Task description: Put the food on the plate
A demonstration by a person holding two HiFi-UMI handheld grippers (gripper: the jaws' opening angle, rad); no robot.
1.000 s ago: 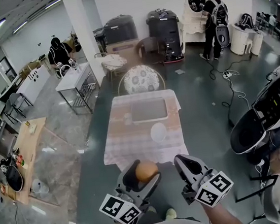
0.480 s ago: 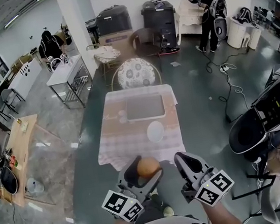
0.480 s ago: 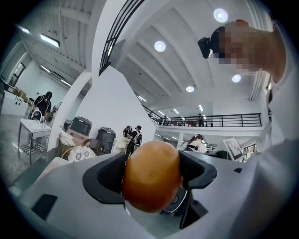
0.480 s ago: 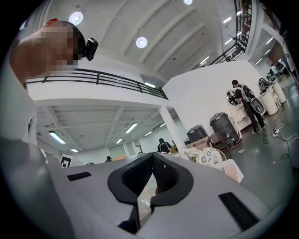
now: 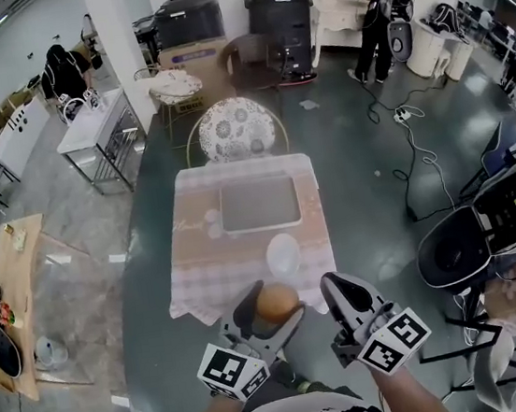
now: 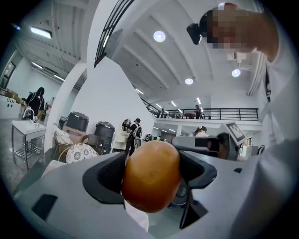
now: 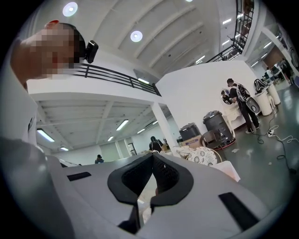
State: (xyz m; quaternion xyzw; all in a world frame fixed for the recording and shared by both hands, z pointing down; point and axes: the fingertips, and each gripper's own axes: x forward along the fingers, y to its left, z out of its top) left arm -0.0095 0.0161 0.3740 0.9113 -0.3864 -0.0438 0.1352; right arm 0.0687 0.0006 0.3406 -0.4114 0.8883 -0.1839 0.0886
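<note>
My left gripper (image 5: 271, 308) is shut on a round orange-brown piece of food (image 5: 276, 299), held in the air just short of the table's near edge. The same food (image 6: 151, 175) fills the space between the jaws in the left gripper view. A white plate (image 5: 283, 253) lies on the near right part of the checked tablecloth (image 5: 201, 274), just beyond the food. Beside the left gripper, my right gripper (image 5: 336, 286) is shut and holds nothing. Its jaws meet at the tips in the right gripper view (image 7: 151, 157).
A grey tray (image 5: 260, 204) sits mid-table behind the plate, with small pale items (image 5: 211, 220) to its left. A chair with a patterned round seat (image 5: 234, 129) stands at the far end. A large black-and-white machine (image 5: 486, 222) is at the right. People work in the background.
The table, tray and plate have come nearer and lower in the head view. Both grippers hold the same pose, the food still in the left one.
</note>
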